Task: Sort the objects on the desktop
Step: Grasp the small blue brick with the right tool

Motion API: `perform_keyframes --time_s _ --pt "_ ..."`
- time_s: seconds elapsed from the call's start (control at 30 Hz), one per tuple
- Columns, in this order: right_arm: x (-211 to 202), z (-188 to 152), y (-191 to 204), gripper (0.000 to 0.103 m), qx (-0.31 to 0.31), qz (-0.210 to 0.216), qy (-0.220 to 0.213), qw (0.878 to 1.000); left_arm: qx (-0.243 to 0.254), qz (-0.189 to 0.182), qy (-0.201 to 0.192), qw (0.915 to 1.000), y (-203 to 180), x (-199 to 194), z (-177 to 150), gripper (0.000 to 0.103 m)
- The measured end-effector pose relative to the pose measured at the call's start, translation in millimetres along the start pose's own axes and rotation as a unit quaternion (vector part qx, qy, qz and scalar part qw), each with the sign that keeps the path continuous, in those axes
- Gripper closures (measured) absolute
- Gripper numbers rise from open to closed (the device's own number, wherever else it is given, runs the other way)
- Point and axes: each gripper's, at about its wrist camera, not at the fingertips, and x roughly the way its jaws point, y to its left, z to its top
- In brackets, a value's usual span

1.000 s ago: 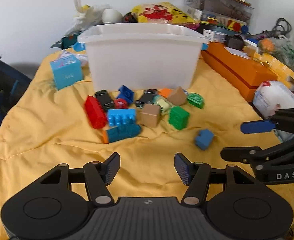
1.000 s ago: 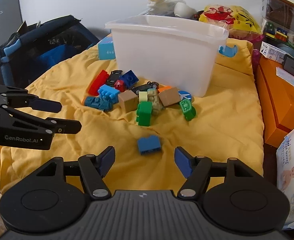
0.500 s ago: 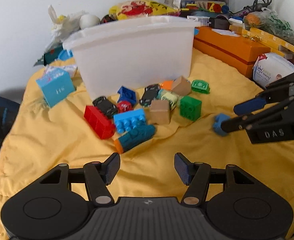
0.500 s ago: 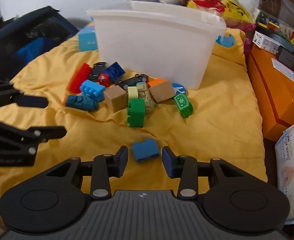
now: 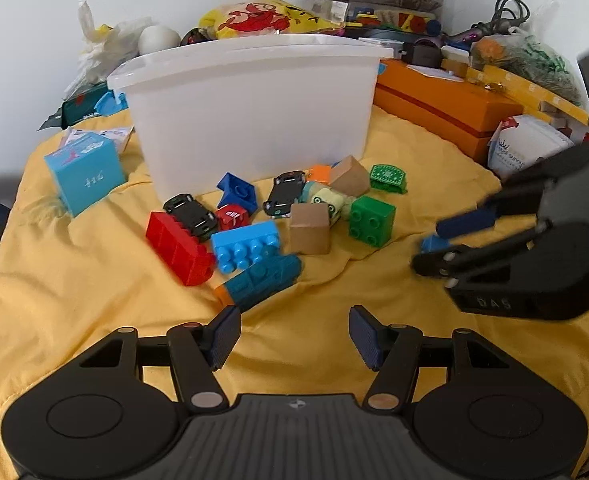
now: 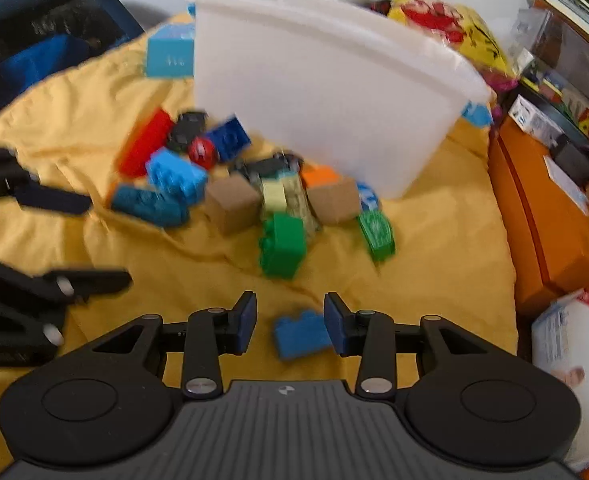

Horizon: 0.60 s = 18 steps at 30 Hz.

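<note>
Yellow cloth covers the surface carrying the toys. White lettering "DAS" is legible on the right tool body as seen from the left wrist view; other printing is too blurred to read. The small blue brick lies on the cloth between the right tool's two fingers, apart from the main pile, touching the right-hand pad with a gap at the left-hand pad; the jaws are closing. The left tool stands wide open with nothing between its fingers, just short of the teal brick. Behind the pile stands the white bin.
</note>
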Motion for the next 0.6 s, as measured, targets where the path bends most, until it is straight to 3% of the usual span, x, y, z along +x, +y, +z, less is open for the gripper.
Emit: perform_keyframes --time_s 0.17,0.37,0.6 --pt "-9 -13 -11 0.078 0.008 -0.001 0.004 1.0 0.005 -0.01 0.0 0.9999 -4 3 2 0.039" --pt "-10 -25 -24 0.078 0.005 -0.001 0.011 1.0 0.015 -0.028 0.001 0.9995 -17 7 11 0.039" --pt "-22 -23 -12 0.078 -0.043 0.002 -0.037 0.998 0.002 -0.032 -0.015 0.9994 -28 9 27 0.039"
